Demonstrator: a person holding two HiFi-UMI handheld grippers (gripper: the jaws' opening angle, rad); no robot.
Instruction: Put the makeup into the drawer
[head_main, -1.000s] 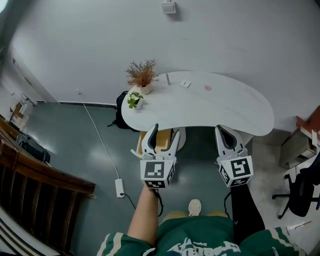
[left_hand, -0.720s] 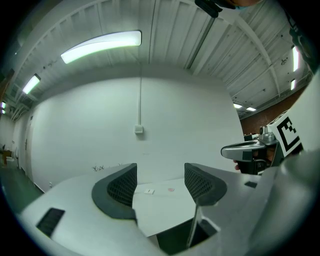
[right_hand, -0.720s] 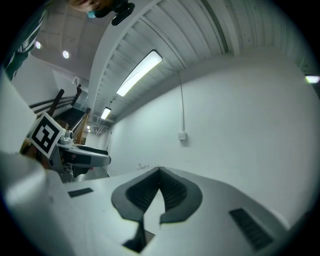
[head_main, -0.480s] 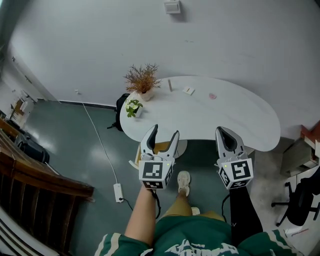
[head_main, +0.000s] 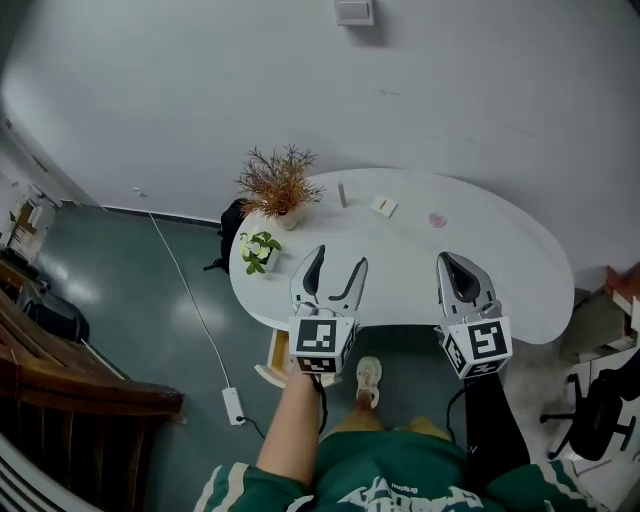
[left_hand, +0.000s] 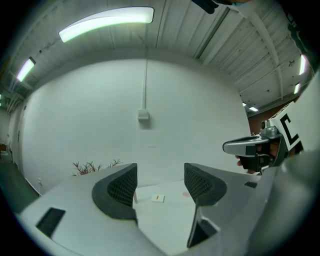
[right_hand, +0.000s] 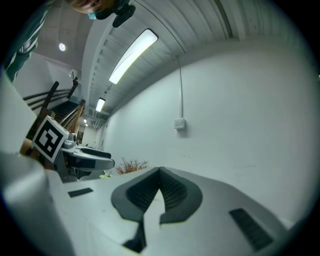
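Far left there's a dark wooden railing (head_main: 70, 375), and on the grey floor a white power strip (head_main: 232, 404) with its cable running back toward the wall. A black bag (head_main: 231, 222) sits on the floor against the left end of the white table (head_main: 520, 270).

On that left end you've got a small green plant (head_main: 257, 250) near the edge, and a dried bush in a vase (head_main: 280, 185) just behind it. Below the table's near edge a tan boxy thing (head_main: 274, 356) pokes out; can't tell if that's the drawer.

Your left gripper (head_main: 337, 262) is lined up over the near edge of the table. Its jaws are spread wide with nothing between them, just bare tabletop.

The makeup is all sitting on the far side of the table, well apart from both grippers. There's a thin stick (head_main: 342, 193), then a little white packet (head_main: 383, 206), then a pink round piece (head_main: 437, 219). In the left gripper view the packet shows straight through the gap between the jaws, way out ahead.

Your right gripper (head_main: 455, 262) is beside the left one, also over the near edge. Its jaws are pressed together at the tips, holding nothing.

Your shoe (head_main: 368, 378) is down on the floor between the two. Far right, a black office chair (head_main: 600, 405) is parked off the table's end.
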